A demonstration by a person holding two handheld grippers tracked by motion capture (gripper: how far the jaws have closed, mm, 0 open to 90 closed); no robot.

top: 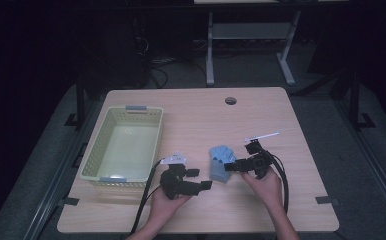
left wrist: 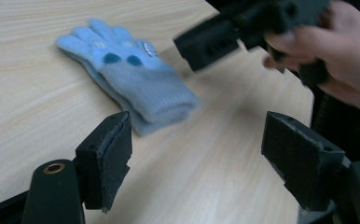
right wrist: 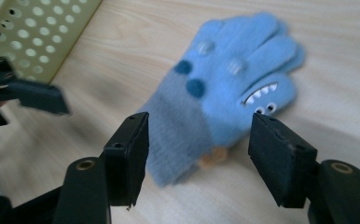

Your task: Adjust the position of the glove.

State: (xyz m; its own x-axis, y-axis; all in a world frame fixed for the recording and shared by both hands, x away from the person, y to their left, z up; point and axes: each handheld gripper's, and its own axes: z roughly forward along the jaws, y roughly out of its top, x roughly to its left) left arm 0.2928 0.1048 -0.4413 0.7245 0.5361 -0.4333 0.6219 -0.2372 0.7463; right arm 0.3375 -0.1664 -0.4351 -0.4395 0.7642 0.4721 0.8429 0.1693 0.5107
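Blue glove (top: 220, 163) flat on wooden table (top: 291, 200), both claws (left wrist: 197, 154) (right wrist: 199, 158) wide open, empty.

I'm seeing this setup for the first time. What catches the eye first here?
The blue glove with a toothy monster face lies flat on the wooden table, between the left gripper and the right gripper, both open and empty. To the left stands a pale green perforated basket.

Two grippers are held low over the table, one in each hand. The left gripper (top: 204, 178) is pointed rightward, its jaws spread wide and empty. The right gripper (top: 229, 166) is pointed leftward, its jaws parted, nothing gripped.
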